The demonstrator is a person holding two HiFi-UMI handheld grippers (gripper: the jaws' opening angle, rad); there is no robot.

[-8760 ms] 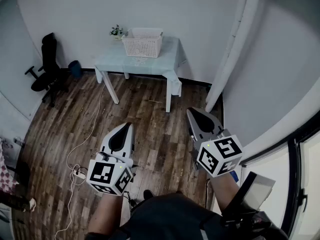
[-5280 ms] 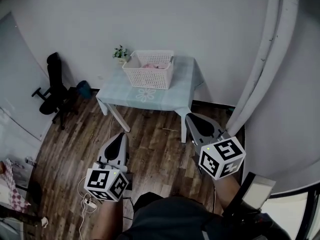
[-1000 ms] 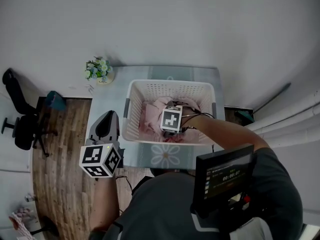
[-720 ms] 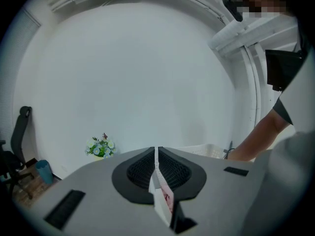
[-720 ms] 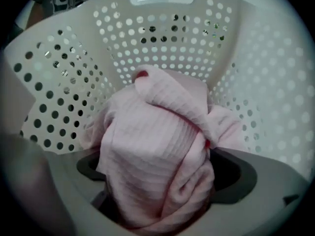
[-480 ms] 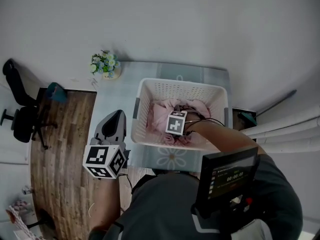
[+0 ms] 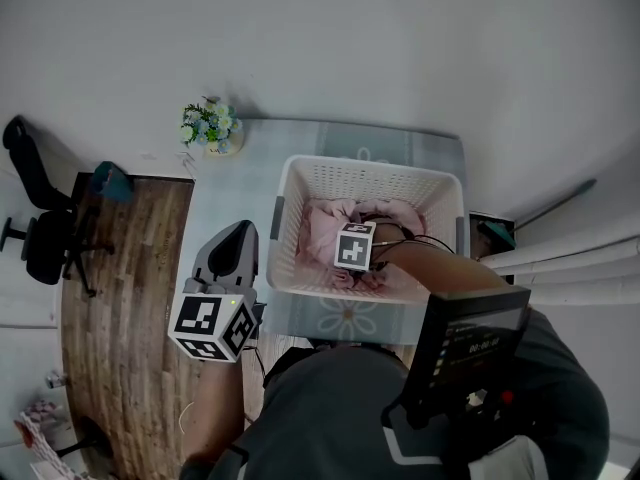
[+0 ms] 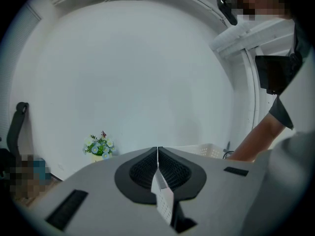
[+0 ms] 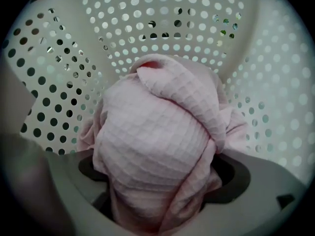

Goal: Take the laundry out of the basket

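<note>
Right tool (image 9: pixel 153 206) around bunched pink waffle-weave cloth (image 9: pixel 157 132) inside perforated basket (image 9: pixel 64 73)

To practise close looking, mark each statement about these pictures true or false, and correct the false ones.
1. The right gripper is down in the basket. True.
2. Its jaws are shut on the cloth. True.
3. The left gripper holds cloth too. False: its jaws are together with nothing between them.
4. The cloth is blue. False: it is pink.
5. A plant stands on the table, left of the basket in the head view. True.
</note>
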